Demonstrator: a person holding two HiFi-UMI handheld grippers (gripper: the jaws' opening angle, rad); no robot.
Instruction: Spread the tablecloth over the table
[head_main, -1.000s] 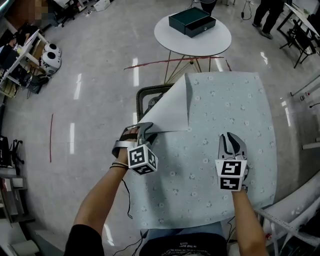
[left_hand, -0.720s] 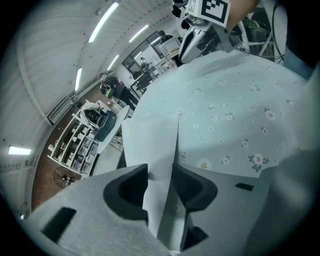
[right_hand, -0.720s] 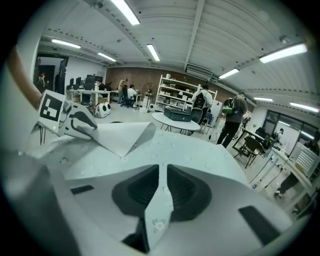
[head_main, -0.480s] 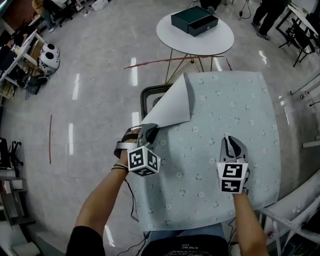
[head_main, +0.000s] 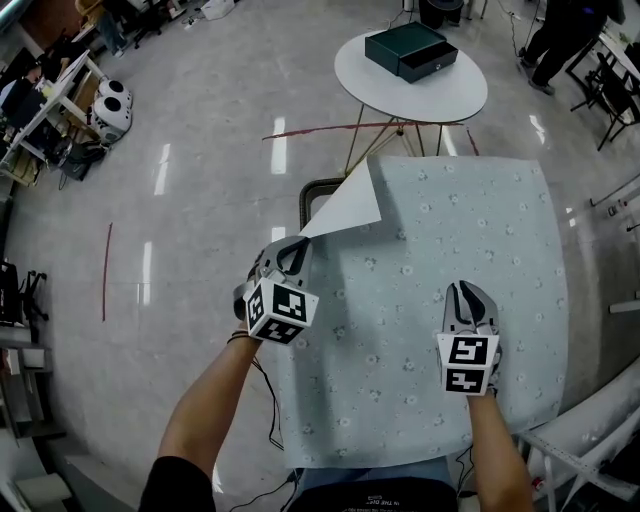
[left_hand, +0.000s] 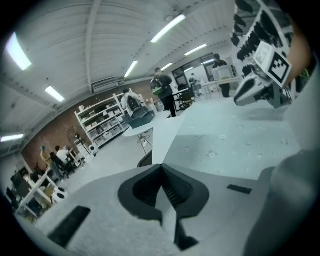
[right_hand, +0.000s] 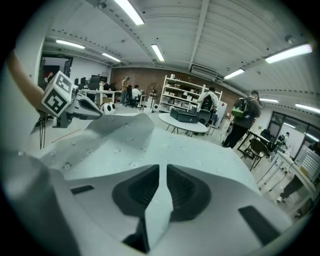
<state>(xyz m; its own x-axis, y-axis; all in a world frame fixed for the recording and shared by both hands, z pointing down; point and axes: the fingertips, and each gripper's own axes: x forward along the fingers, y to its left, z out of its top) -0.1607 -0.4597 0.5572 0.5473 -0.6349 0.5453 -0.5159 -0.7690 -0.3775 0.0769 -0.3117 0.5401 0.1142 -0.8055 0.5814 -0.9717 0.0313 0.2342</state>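
The pale blue flowered tablecloth (head_main: 440, 230) covers the table in front of me. Its far left corner (head_main: 348, 205) is folded back, white underside up. My left gripper (head_main: 293, 255) is at the cloth's left edge, just below that fold, and is shut on a thin ridge of cloth (left_hand: 167, 210). My right gripper (head_main: 470, 300) rests on the near right part of the cloth, jaws nearly together, pinching a small fold (right_hand: 159, 210). The left gripper view shows the right gripper (left_hand: 250, 92) across the cloth. The right gripper view shows the left gripper (right_hand: 92, 111) beside the raised flap.
A round white table (head_main: 420, 95) with a dark green box (head_main: 410, 50) stands beyond the far edge. A dark chair (head_main: 315, 192) shows under the folded corner. People stand at the far right, and shelves with white objects (head_main: 110, 110) at the far left.
My left gripper has moved up along the left edge toward the folded corner, rolled, and shut on the cloth. The white flap looks smaller. The right gripper has shifted slightly.
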